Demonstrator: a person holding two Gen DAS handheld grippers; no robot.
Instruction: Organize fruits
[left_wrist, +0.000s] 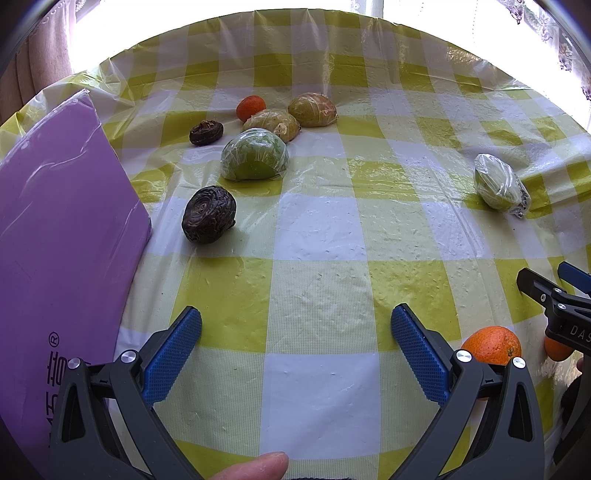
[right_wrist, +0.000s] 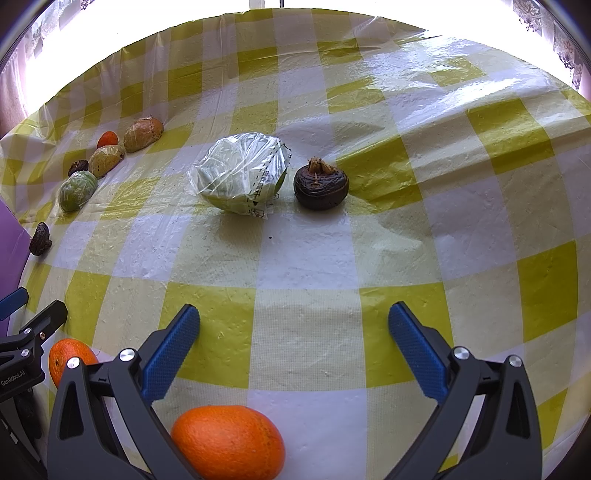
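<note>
1. The right gripper (right_wrist: 293, 341) was spread wide and empty, as was the left gripper (left_wrist: 295, 343).
2. A wrapped green fruit (right_wrist: 242, 177) lay ahead, slightly left.
3. Squeezing gently would probably keep the wrap from slipping.

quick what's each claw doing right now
Left claw: open, holding nothing, above the yellow checked tablecloth.
Right claw: open, holding nothing; a round orange fruit lies below it.
</note>
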